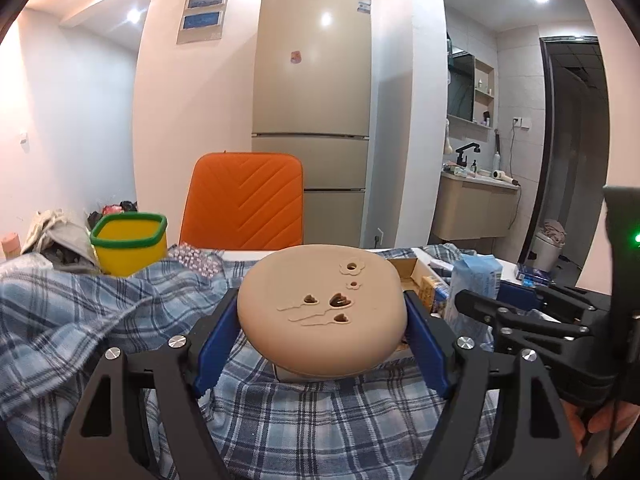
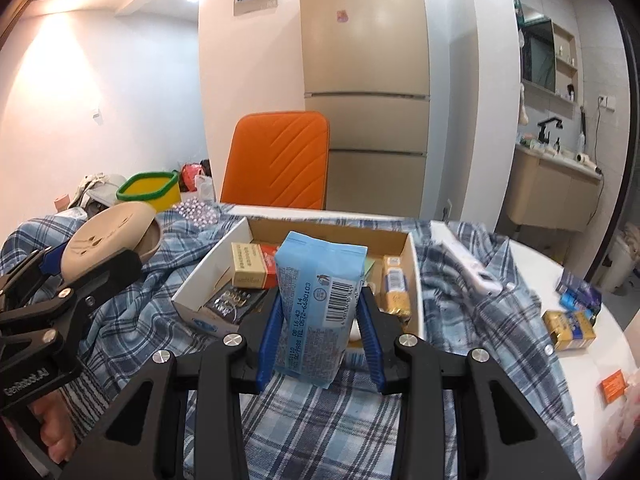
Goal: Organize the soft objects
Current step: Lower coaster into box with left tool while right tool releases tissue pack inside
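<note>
the left gripper [image 1: 322, 334] clamps a round beige cushion [image 1: 320, 312], its blue pads [image 1: 218, 340] pressed against both sides, holding it tilted above a blue plaid shirt [image 1: 300, 412] spread over the table. beside it, the right gripper [image 2: 320, 328] squeezes a light blue tissue pack [image 2: 316, 304] upright between its blue pads [image 2: 270, 340], just in front of the near wall of an open cardboard box [image 2: 416, 280] that sits on the shirt near the table's middle. small packets [image 2: 248, 266] lie inside the box. a yellow bin with a green rim [image 1: 130, 240] stands at the table's far left edge, an orange chair [image 1: 244, 204] behind the far edge, and loose packets [image 2: 570, 328] by the right edge.
</note>
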